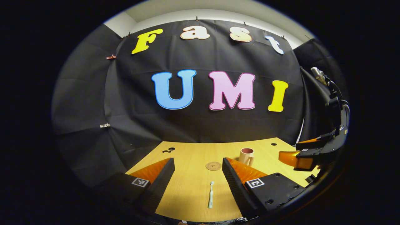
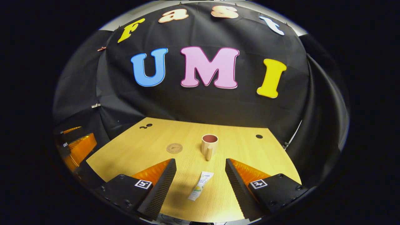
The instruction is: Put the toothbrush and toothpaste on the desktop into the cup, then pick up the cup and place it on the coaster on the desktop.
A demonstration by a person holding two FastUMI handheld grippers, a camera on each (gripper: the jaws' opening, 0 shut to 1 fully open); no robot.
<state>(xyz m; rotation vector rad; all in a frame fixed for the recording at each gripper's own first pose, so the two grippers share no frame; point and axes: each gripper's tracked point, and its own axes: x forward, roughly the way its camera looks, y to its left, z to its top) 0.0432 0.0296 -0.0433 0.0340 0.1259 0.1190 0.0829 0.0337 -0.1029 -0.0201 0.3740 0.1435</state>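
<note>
**Op:** Tongs status: left tongs [image 1: 197,175] spread wide, holding nothing, hovering over the counter [image 1: 187,153]. Toothbrush [image 1: 211,195] lies flat right between my fingers, head pointing away from me. Right tongs [image 2: 200,175] also wide and bare, with the toothpaste [image 2: 200,186] lying flat between those fingers, slightly angled.

**Rev:** Cup and coaster?

**Op:** Cup [image 2: 209,146] stands upright mid-counter, just past the toothpaste, handle turned toward the right tongs, nothing in it that I can see. Coaster [image 2: 174,147] sits to its left in the right gripper view, apart from it, nothing on it. From the left gripper view the coaster [image 1: 213,166] is straight ahead beyond the toothbrush, with the cup [image 1: 246,156] to the right of it.

**Rev:** So which step?

**Op:** I'd call it the very start: nothing is grasped and both items lie on the counter. Each side is lined up on its own item.

**Rev:** Next move?

**Op:** My read: drop the left tongs onto the toothbrush handle and close across its narrow width. It's thin and flat on the wood, so the fingertips need to get nearly to the surface or it'll skid. Then tip it upright over the cup mouth. Same for the tube on the right; it's soft, so light squeeze. Watch that the two tongs don't crowd each other over the cup.
</note>
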